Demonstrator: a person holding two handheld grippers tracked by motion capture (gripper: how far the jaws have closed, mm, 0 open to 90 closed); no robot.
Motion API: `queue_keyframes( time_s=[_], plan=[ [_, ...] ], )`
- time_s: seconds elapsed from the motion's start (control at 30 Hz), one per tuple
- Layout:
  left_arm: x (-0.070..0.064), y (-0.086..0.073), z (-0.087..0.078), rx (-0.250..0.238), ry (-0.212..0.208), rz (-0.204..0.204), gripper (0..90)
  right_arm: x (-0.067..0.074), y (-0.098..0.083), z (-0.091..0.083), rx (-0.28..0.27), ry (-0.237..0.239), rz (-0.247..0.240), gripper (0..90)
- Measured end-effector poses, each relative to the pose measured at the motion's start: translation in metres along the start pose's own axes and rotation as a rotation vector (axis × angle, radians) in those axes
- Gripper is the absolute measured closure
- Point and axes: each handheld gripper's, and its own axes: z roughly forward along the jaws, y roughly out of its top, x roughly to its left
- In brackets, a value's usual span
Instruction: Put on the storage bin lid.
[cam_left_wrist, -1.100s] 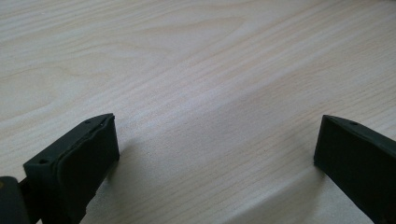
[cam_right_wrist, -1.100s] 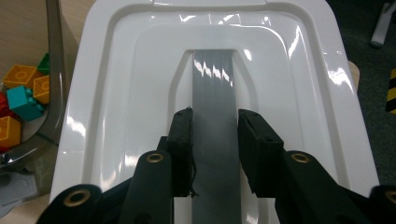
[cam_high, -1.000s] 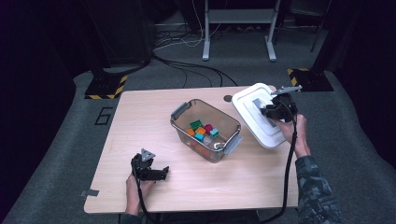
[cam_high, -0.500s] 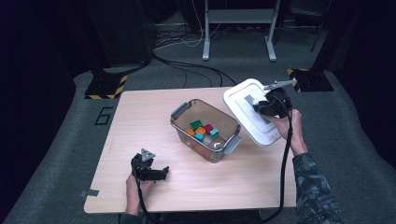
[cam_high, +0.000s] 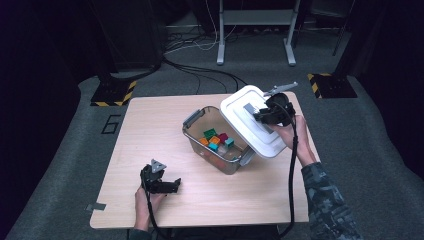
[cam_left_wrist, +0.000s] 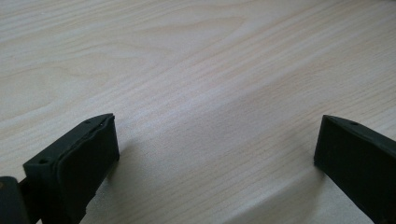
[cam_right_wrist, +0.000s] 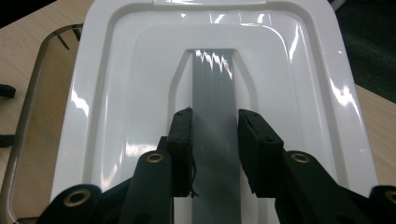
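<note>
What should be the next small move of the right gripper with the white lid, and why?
Probably carry the lid further left over the clear box and level it. The right gripper grips its grey handle, and the lid hangs tilted, covering only the box's right edge.

A: What do the tools look like?
B: Both the left gripper (cam_high: 161, 183) and the right gripper (cam_right_wrist: 214, 140) are black, with brass-ringed screw holes and black cables.
A: Clothing?
B: A camouflage sleeve (cam_high: 327, 205) beside the table (cam_high: 150, 130).
</note>
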Motion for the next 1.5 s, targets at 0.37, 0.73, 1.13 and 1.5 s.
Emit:
queue_keyframes(
  time_s=[0.37,0.73,1.13,1.5],
  plan=[
    [0.0,0.0,0.0,0.003,-0.001,0.0,0.0,0.034,0.019,0.025,0.032,0.061,-0.053,67.1],
    [0.0,0.0,0.0,0.002,-0.003,-0.005,0.0,0.056,0.03,0.052,0.066,0.106,-0.081,67.1],
    [0.0,0.0,0.0,0.003,-0.004,-0.004,0.0,0.071,0.035,0.081,0.116,0.131,-0.104,67.0],
    [0.0,0.0,0.0,0.0,-0.002,-0.004,0.0,0.081,0.034,0.099,0.153,0.125,-0.105,67.0]
  ],
)
